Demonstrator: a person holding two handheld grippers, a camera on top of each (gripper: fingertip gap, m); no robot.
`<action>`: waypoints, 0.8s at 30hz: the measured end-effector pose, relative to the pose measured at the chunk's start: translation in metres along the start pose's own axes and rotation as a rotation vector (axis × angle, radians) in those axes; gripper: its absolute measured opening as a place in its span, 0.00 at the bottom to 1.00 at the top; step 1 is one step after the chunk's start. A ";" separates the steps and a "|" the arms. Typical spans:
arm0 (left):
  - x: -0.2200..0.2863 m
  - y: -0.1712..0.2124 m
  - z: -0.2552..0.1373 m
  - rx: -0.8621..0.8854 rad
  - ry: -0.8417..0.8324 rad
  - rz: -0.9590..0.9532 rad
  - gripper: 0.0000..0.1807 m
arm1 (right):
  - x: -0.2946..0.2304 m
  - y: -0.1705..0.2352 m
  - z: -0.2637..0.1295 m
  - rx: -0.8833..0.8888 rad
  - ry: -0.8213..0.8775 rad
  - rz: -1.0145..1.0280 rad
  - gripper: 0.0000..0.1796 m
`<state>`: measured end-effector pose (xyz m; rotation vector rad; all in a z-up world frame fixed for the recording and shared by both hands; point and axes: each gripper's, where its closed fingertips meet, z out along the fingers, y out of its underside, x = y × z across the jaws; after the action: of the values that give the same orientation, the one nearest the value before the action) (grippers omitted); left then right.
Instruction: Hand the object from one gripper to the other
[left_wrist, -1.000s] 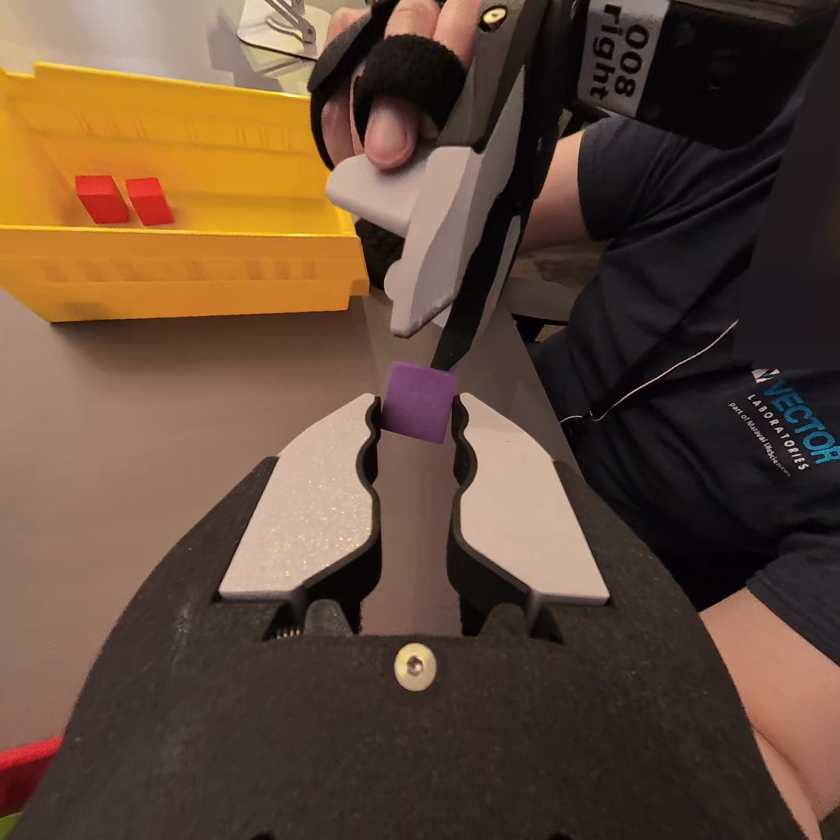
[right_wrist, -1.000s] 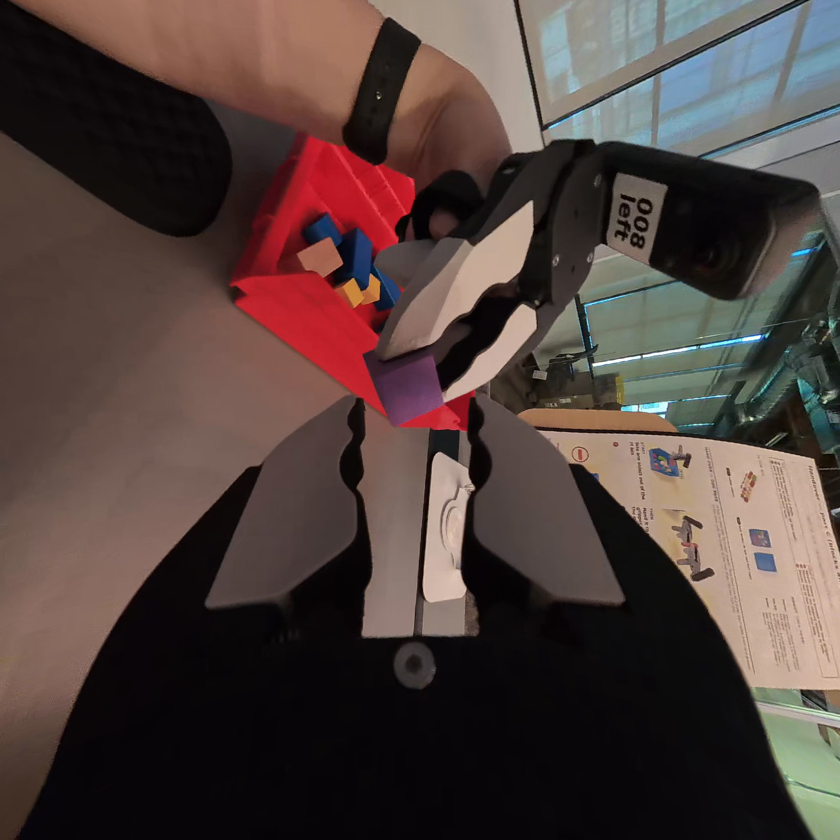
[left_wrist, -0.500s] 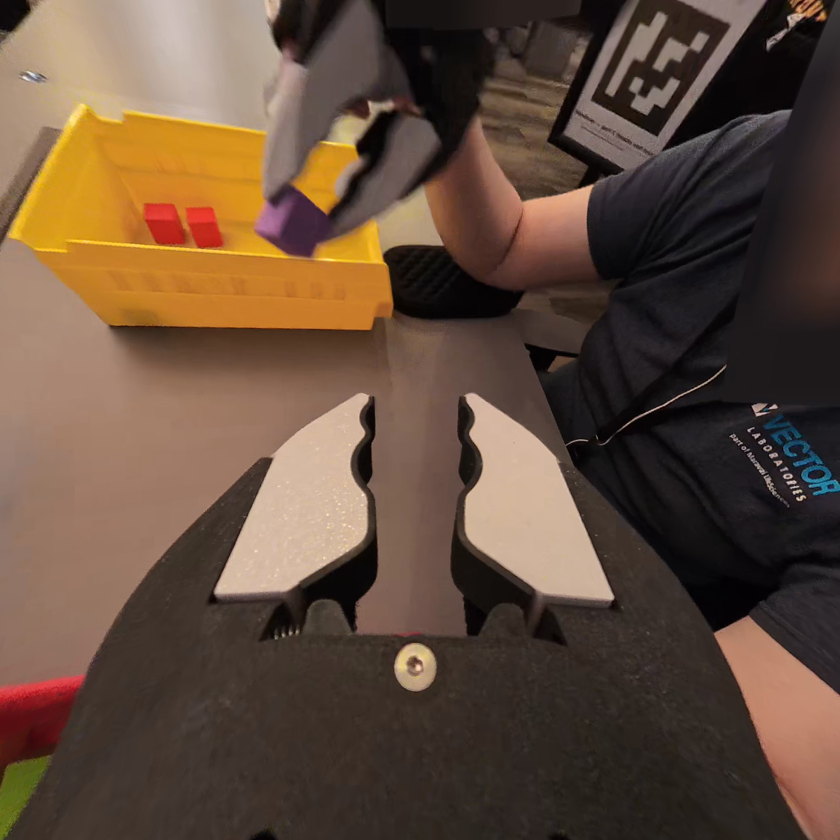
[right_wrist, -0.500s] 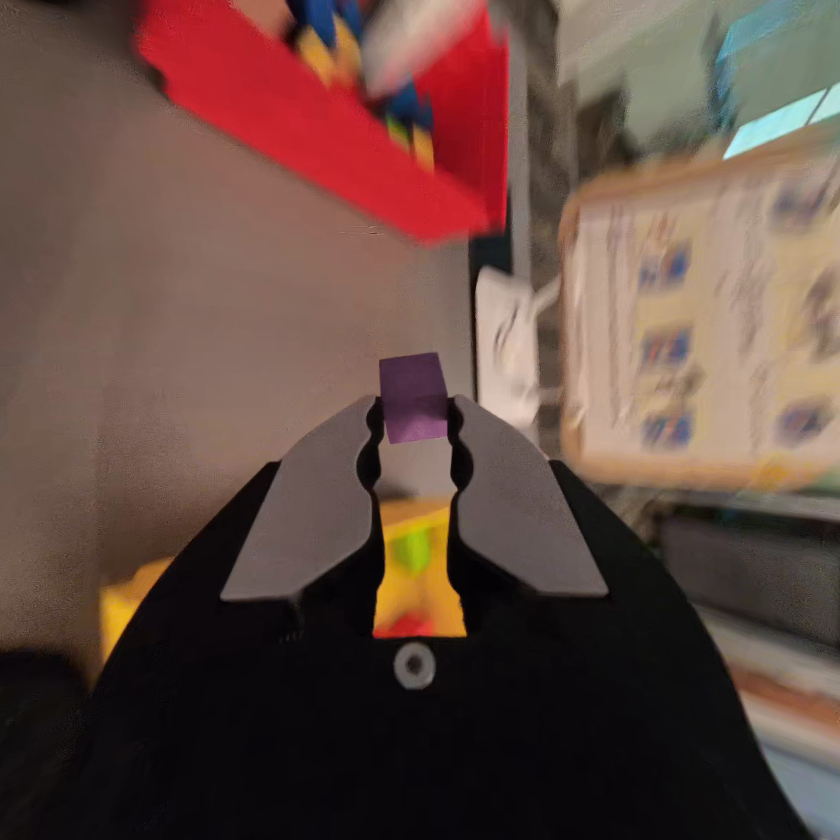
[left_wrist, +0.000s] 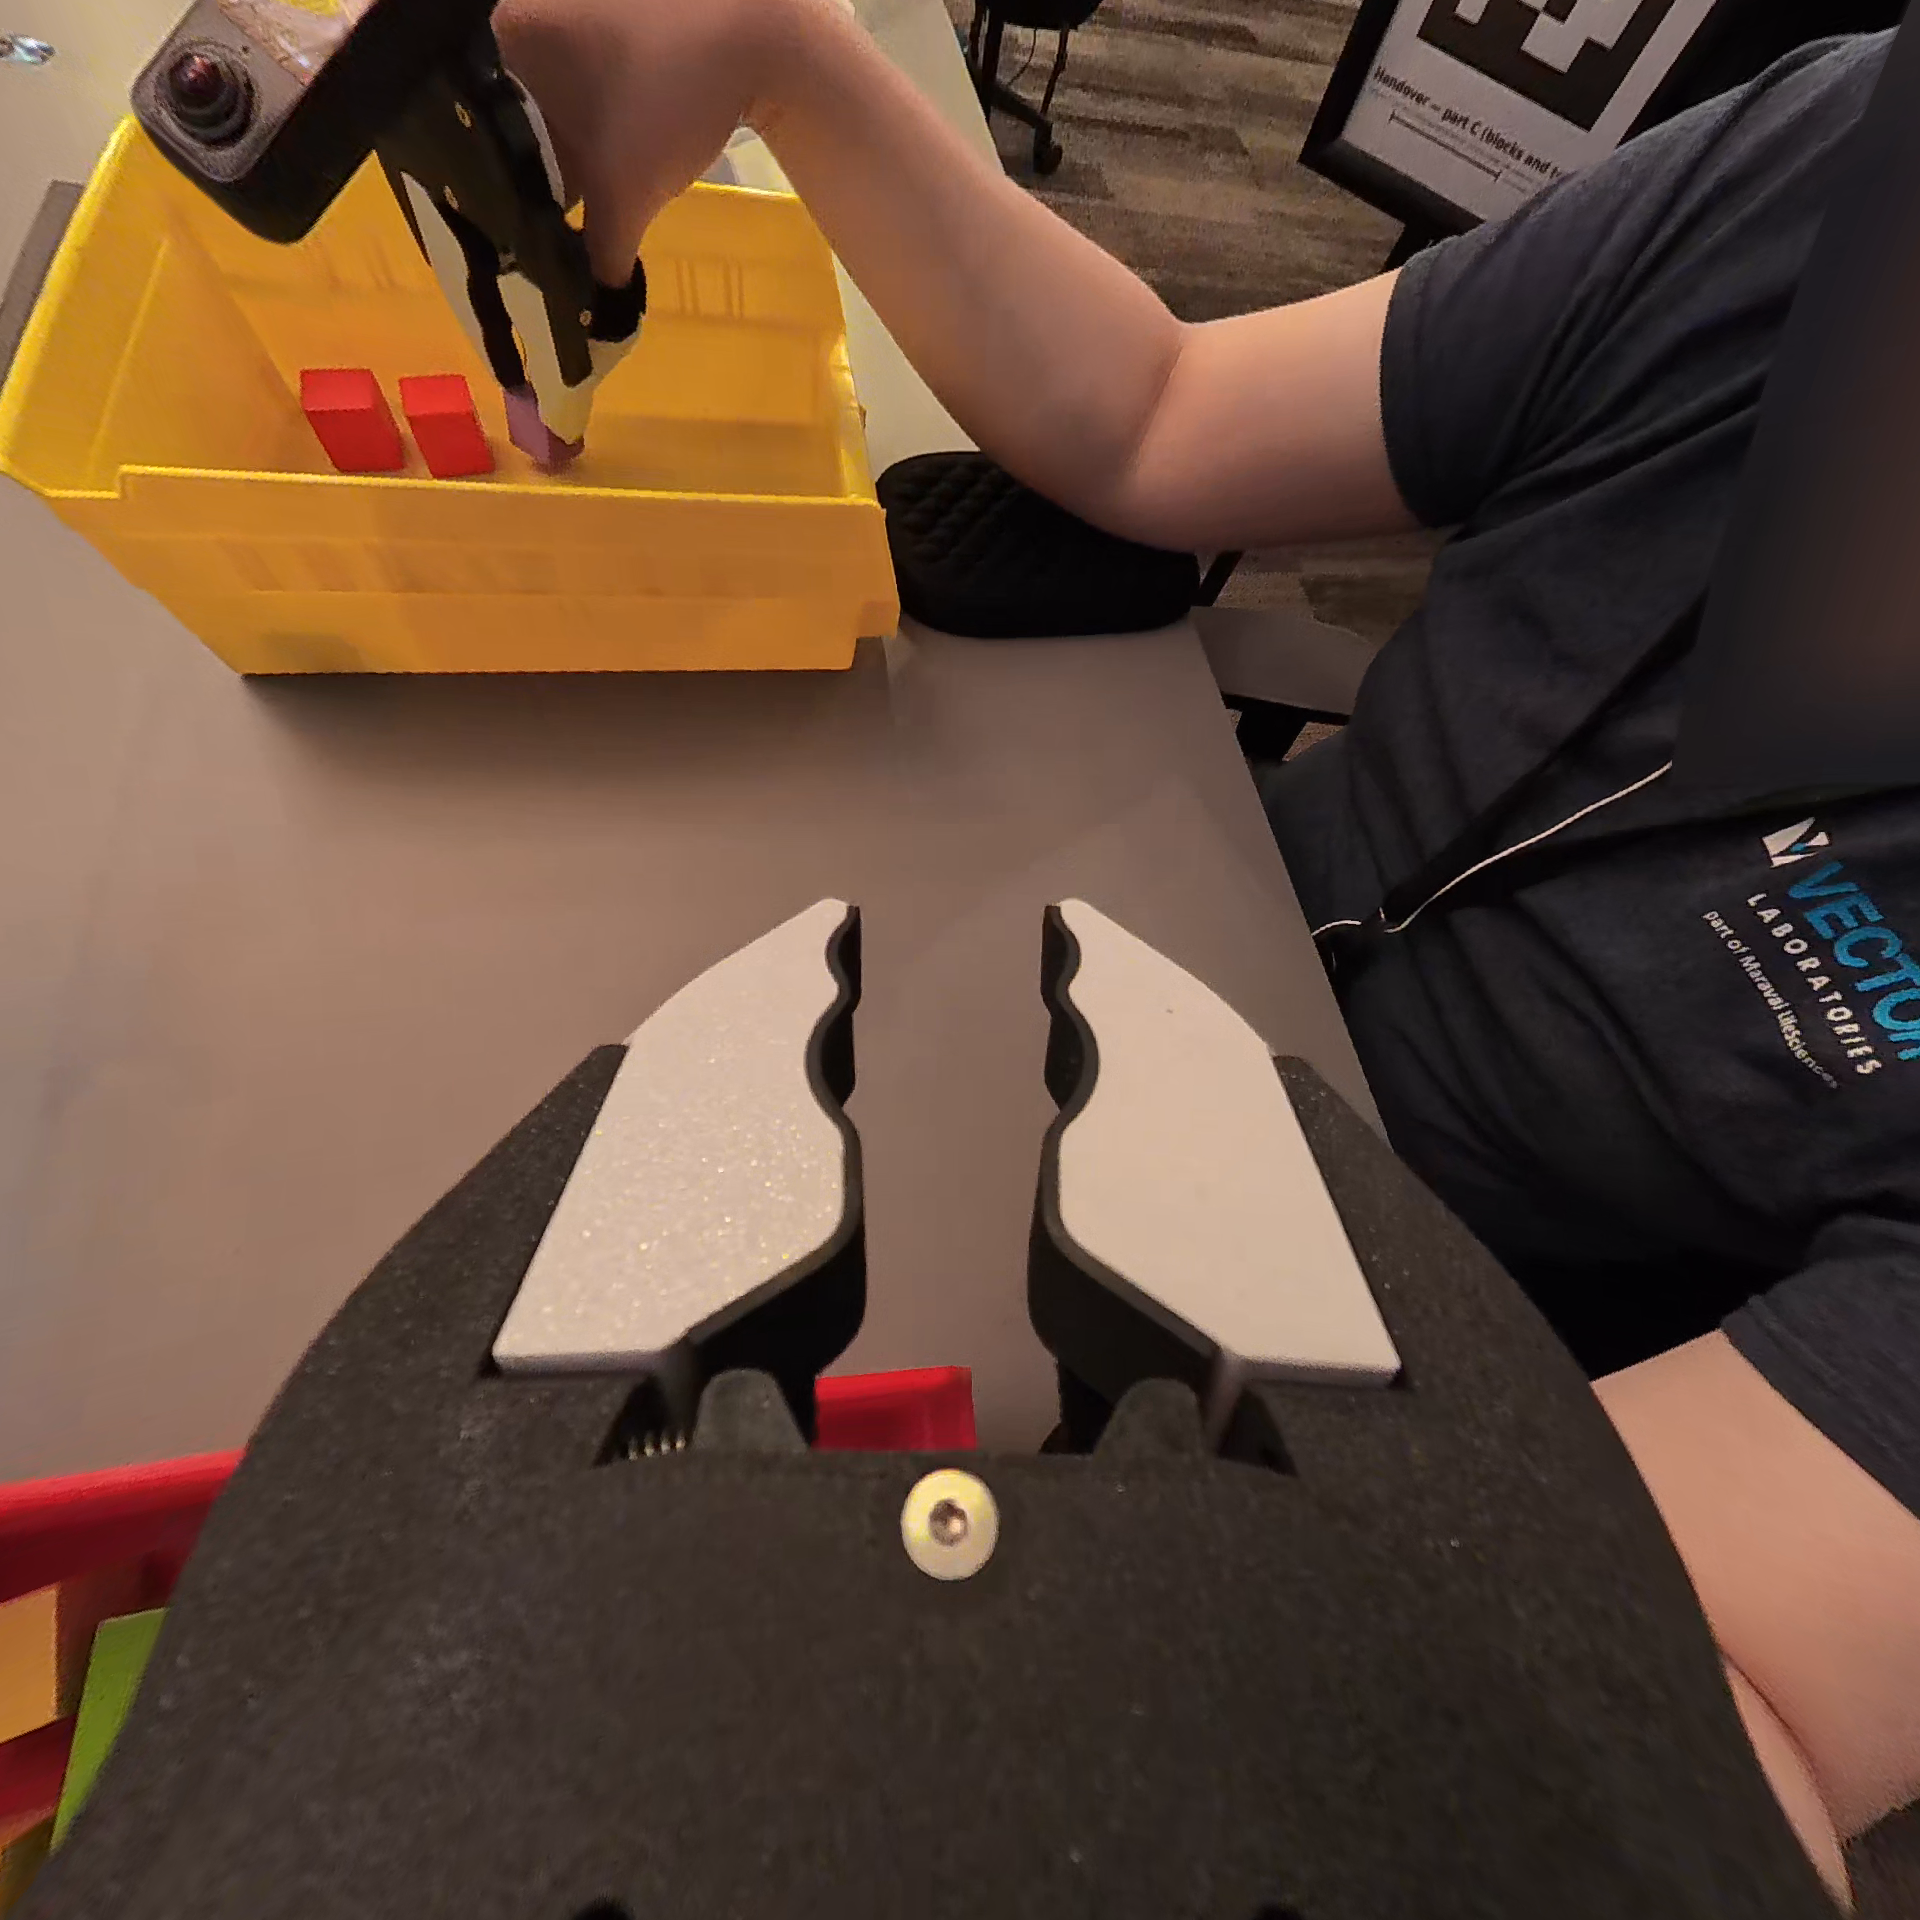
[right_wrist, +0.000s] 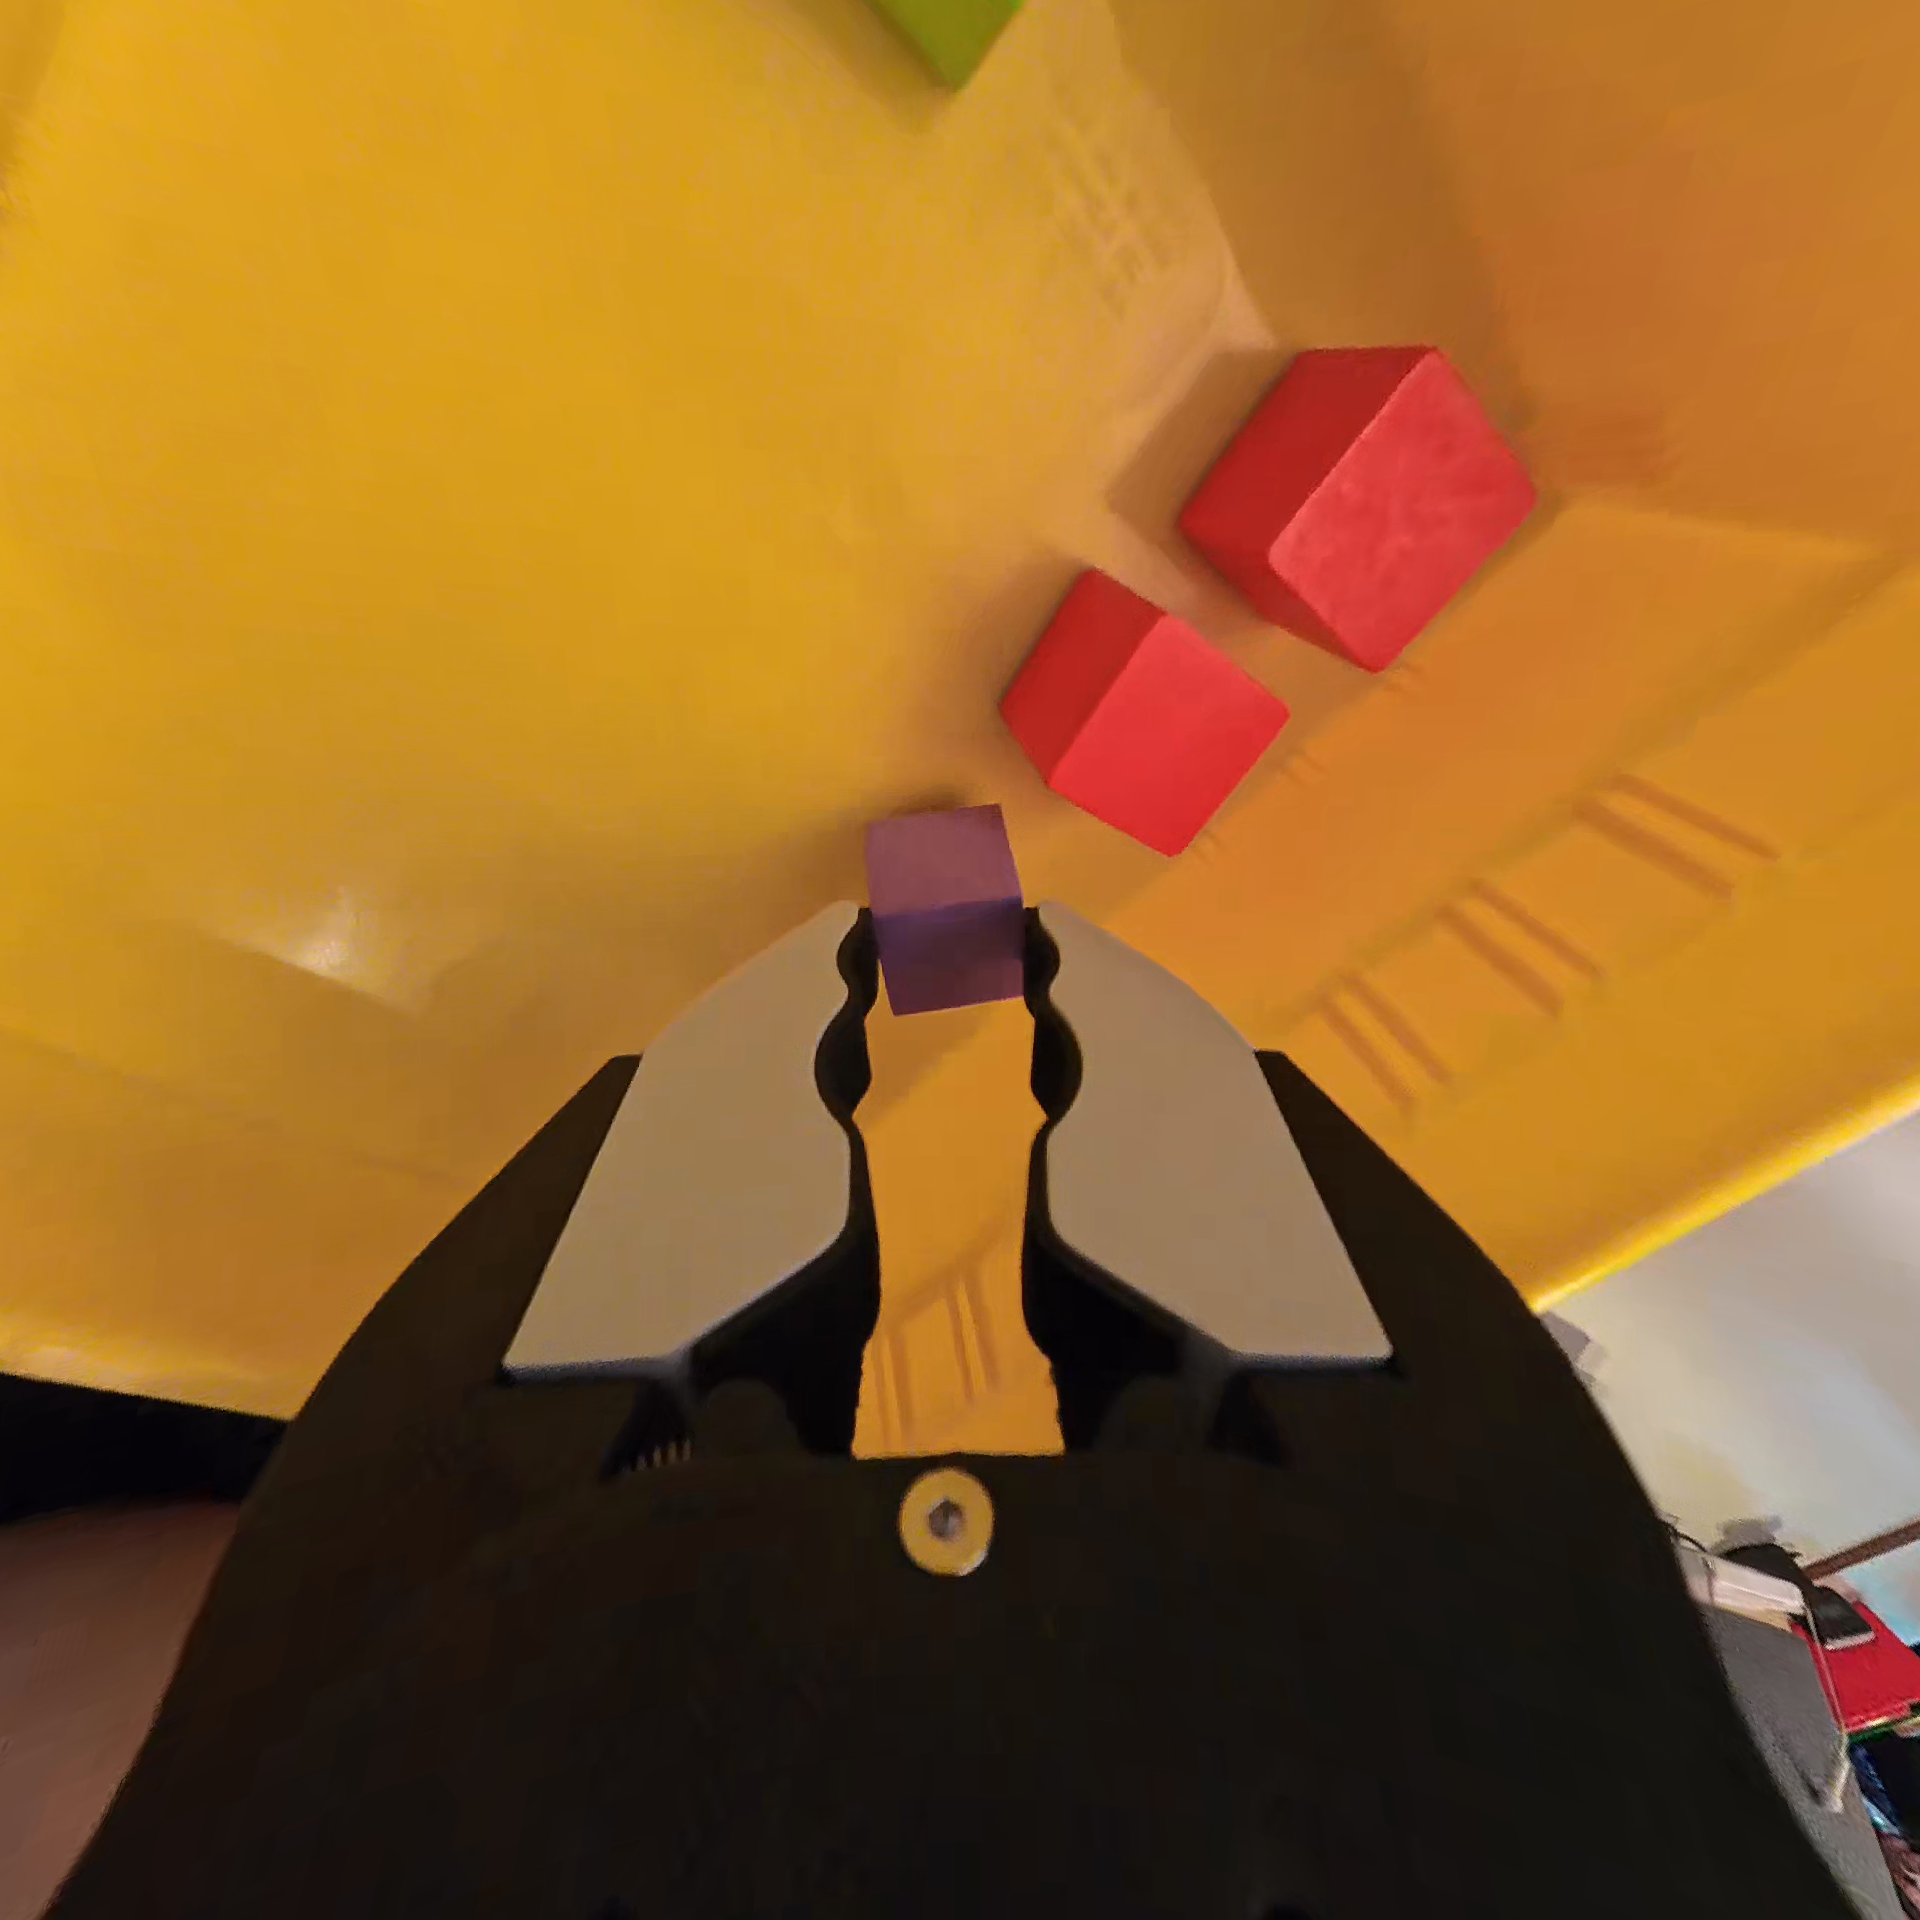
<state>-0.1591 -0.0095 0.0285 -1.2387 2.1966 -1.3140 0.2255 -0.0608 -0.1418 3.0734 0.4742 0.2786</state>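
Note:
My right gripper (right_wrist: 945, 914) is shut on a small purple cube (right_wrist: 943, 904) and holds it at its fingertips, low inside the yellow bin (right_wrist: 416, 520), at or just above the bin floor. In the left wrist view the same gripper (left_wrist: 545, 421) points down into the bin (left_wrist: 520, 582) with the purple cube (left_wrist: 540, 431) at its tip, right beside two red blocks (left_wrist: 400, 421). My left gripper (left_wrist: 951, 914) is open and empty above the grey table (left_wrist: 416, 883), well short of the bin.
Two red blocks (right_wrist: 1143, 717) (right_wrist: 1361, 509) lie on the bin floor close to the cube. A green block (right_wrist: 945, 36) lies farther in. A red bin (left_wrist: 94, 1507) with coloured blocks sits under my left gripper. A person's arm (left_wrist: 987, 312) reaches over the table's right edge.
The purple cube passed from my left gripper to my right. The right gripper then swung away and down into the yellow bin. My left gripper opened and drew back over the table.

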 end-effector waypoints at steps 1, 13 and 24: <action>0.000 0.001 0.001 -0.004 0.000 0.000 0.18 | 0.002 -0.001 0.001 -0.001 0.008 0.003 0.15; -0.002 0.007 0.007 -0.049 0.006 -0.012 0.18 | 0.008 -0.007 0.006 0.021 0.001 0.053 0.19; -0.069 0.095 -0.071 -0.307 -0.525 -0.240 0.22 | 0.005 -0.007 -0.059 0.216 0.082 0.041 0.23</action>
<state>-0.2125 0.1060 -0.0230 -1.7662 1.9463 -0.6203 0.2181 -0.0532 -0.0830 3.2960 0.4738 0.3794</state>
